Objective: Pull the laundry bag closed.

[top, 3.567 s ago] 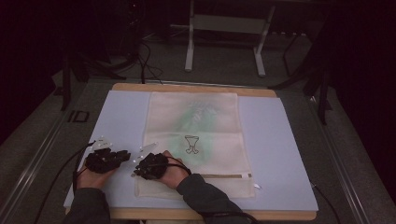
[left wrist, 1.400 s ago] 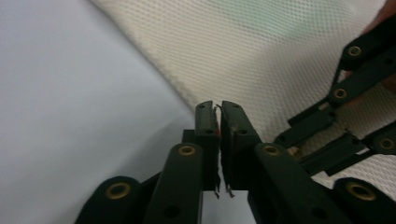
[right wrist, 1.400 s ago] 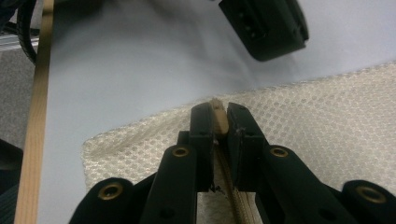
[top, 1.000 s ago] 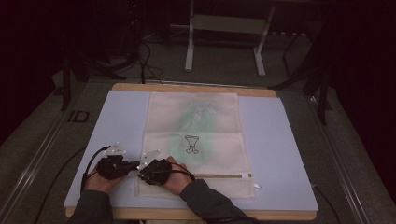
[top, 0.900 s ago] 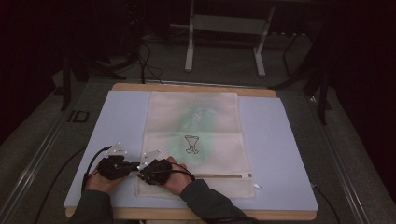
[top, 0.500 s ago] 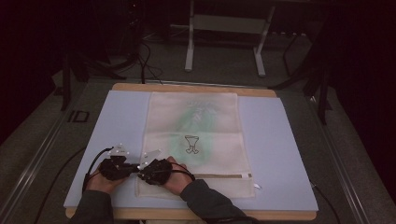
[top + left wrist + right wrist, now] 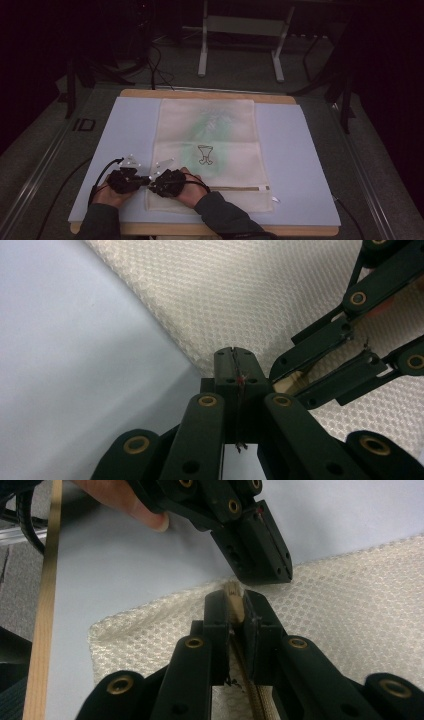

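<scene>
A cream mesh bag (image 7: 210, 125) with a small black drawing lies flat on a pale blue mat (image 7: 300, 165). Its beige zipper (image 7: 235, 188) runs along the near edge. Both grippers meet at the bag's near left edge. My left gripper (image 7: 145, 180) (image 7: 234, 362) has just been closing and is shut, pinching the mesh edge (image 7: 200, 315) between its jaws. My right gripper (image 7: 152, 183) (image 7: 234, 600) is shut on the beige zipper end (image 7: 235, 607). The two sets of jaw tips nearly touch, and the left gripper (image 7: 265, 565) sits just beyond the right one's tips.
The mat lies on a wooden table (image 7: 200, 93), whose near edge (image 7: 42, 630) passes close to my hands. Cables (image 7: 102, 175) trail from the grippers to the left. A metal stand (image 7: 240, 30) rises on the dark floor behind the table.
Since the oldest frame my left hand has moved right and nearer, up to the bag's edge beside the right gripper. Over the last second both hands keep still.
</scene>
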